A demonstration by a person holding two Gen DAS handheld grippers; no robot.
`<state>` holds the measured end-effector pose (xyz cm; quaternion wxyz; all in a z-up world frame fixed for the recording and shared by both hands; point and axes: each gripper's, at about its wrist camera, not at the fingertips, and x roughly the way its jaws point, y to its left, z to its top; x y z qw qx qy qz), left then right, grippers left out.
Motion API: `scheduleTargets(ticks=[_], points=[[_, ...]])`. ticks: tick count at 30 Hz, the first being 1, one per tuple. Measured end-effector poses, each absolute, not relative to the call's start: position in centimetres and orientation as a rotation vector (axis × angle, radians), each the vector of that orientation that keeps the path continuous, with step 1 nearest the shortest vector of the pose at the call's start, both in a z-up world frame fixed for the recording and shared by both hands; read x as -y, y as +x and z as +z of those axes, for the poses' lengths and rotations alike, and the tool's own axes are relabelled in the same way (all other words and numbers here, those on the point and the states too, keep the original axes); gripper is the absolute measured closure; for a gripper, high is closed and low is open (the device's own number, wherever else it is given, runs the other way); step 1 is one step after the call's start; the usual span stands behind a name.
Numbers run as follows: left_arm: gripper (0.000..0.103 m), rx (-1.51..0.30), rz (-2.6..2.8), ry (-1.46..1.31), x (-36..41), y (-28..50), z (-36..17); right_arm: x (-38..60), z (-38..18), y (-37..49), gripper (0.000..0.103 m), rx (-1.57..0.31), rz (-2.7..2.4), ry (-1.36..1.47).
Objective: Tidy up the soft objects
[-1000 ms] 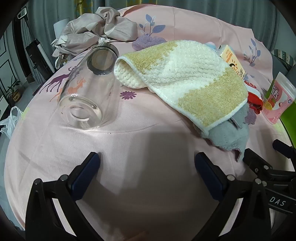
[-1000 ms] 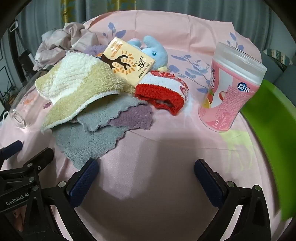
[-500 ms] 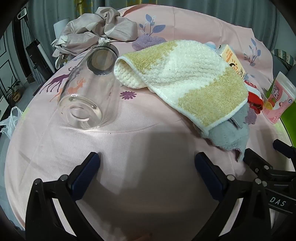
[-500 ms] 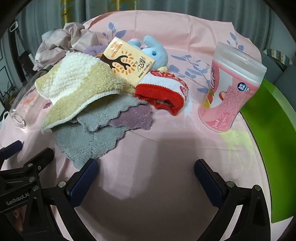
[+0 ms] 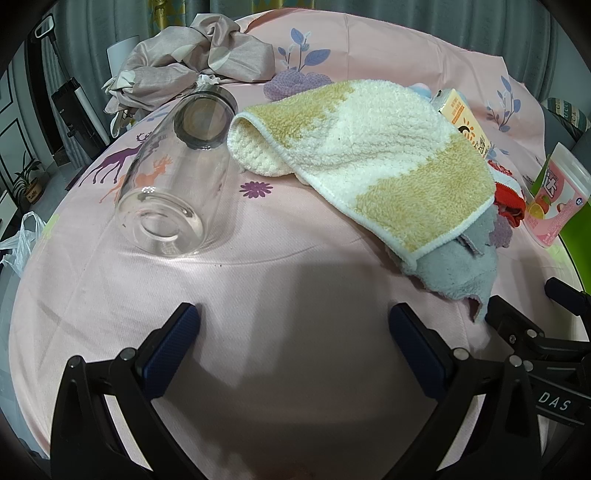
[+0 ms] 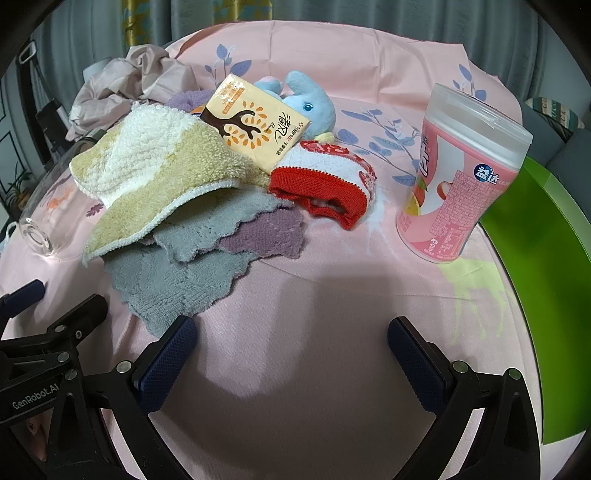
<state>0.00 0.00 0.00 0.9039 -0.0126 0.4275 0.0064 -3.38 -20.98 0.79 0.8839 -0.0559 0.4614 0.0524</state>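
While grey curtains [image 6: 369, 22] back the pink printed bedsheet [image 5: 295, 280], left tongs [image 5: 293, 332] and right tongs [image 6: 291, 339] hover spread, empty; fluffy yellow-white towel [image 5: 369, 155] lies ahead.

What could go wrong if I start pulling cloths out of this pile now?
The tissue pack leans on the yellow-and-white towel, so dragging that towel would likely tip it. The glass bottle lies on its side close to the towel's folded edge and could roll if nudged. The gray cloth sits under the other cloths, so pulling it first may drag the whole stack.
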Motion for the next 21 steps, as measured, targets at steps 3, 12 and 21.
scheduleTargets(ticks=[3, 12, 21], points=[[0.001, -0.885, 0.013, -0.026, 0.0, 0.0, 0.0, 21.0, 0.8, -3.4, 0.000, -0.960, 0.109, -0.117], [0.001, -0.896, 0.009, -0.028, 0.0, 0.1, 0.2, 21.0, 0.8, -3.4, 0.000, -0.960, 0.109, -0.116], [0.012, -0.840, 0.079, -0.057, -1.9, -0.9, 2.8, 20.2, 1.9, -3.0, 0.000, -1.033, 0.115, -0.135]])
